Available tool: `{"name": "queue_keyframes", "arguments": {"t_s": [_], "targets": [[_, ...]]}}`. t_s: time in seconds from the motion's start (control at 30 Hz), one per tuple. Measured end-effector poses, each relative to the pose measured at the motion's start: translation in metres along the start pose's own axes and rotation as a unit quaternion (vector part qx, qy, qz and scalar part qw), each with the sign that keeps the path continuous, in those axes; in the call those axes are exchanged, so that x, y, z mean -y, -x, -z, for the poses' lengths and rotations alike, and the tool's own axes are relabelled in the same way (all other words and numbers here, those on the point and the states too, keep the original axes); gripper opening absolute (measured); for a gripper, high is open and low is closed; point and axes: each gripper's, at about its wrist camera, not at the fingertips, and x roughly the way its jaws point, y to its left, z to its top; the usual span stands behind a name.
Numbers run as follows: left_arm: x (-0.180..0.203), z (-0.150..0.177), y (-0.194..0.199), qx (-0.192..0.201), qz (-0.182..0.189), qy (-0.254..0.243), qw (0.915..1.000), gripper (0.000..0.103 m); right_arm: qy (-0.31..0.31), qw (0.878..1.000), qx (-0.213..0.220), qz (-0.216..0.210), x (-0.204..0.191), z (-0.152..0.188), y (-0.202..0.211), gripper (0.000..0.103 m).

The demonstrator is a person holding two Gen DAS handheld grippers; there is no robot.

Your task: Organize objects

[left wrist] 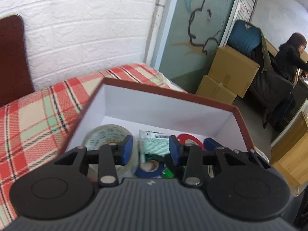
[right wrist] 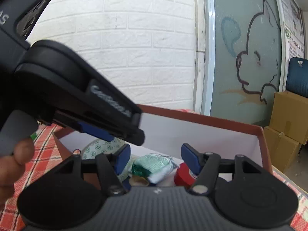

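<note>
In the left wrist view we hold the left gripper [left wrist: 151,151] above the box [left wrist: 169,94], its blue pads apart with nothing between them. The red-rimmed box sits on the checked cloth [left wrist: 38,115] and holds a clear tape roll [left wrist: 107,134], a green-and-white packet [left wrist: 156,141], a blue tape roll [left wrist: 149,170] and a red tape roll [left wrist: 190,137].

In the right wrist view our right gripper [right wrist: 156,158] also stands open and empty over the box [right wrist: 211,120]. The left gripper [right wrist: 107,132] crosses in from the left, and a hand [right wrist: 11,163] shows at the edge.
</note>
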Motion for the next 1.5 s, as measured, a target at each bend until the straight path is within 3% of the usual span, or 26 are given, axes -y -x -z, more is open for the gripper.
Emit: {"name": "queue_keyframes", "arguments": {"t_s": [0.17,0.3,0.43,0.53,0.63,0.77,0.8,0.9,1.17,1.37,1.43,1.5], "targets": [[-0.046,0.014,0.053,0.061,-0.042,0.017,0.9971,0.044,0.007,0.998,0.065,-0.016,-0.023,0.005,0.034,0.061],[-0.107,0.05,0.078,0.06,-0.137,0.042,0.9879,0.045,0.029,0.992,0.095,-0.074,-0.059,0.006,0.05,0.065],[-0.178,0.099,0.082,0.011,-0.236,0.081,0.9683,0.045,0.073,0.985,0.038,-0.151,-0.116,0.017,0.042,0.065],[-0.224,0.133,0.091,-0.007,-0.301,0.095,0.9488,0.045,0.085,0.975,-0.033,-0.201,-0.151,0.031,0.018,0.065],[-0.261,0.15,0.103,-0.008,-0.332,0.125,0.9348,0.045,0.102,0.967,-0.083,-0.219,-0.179,0.046,-0.006,0.065],[-0.286,0.163,0.119,0.036,-0.367,0.126,0.9208,0.054,0.112,0.96,-0.13,-0.223,-0.212,0.054,-0.036,0.066],[-0.289,0.168,0.119,0.052,-0.372,0.122,0.9188,0.059,0.113,0.959,-0.136,-0.22,-0.219,0.055,-0.045,0.066],[-0.297,0.172,0.121,0.082,-0.354,0.146,0.9202,0.059,0.108,0.959,-0.151,-0.213,-0.241,0.052,-0.077,0.069],[-0.3,0.175,0.117,0.093,-0.349,0.149,0.9204,0.061,0.058,0.962,-0.128,-0.233,-0.313,0.028,-0.149,0.081],[-0.3,0.176,0.117,0.093,-0.349,0.148,0.9208,0.062,0.055,0.973,-0.131,-0.181,-0.35,0.019,-0.191,0.085],[-0.3,0.176,0.116,0.093,-0.349,0.148,0.9207,0.062,0.069,0.975,-0.131,-0.168,-0.357,0.018,-0.197,0.082],[-0.299,0.176,0.116,0.093,-0.349,0.148,0.9207,0.062,0.078,0.975,-0.127,-0.164,-0.359,0.019,-0.197,0.069]]}}
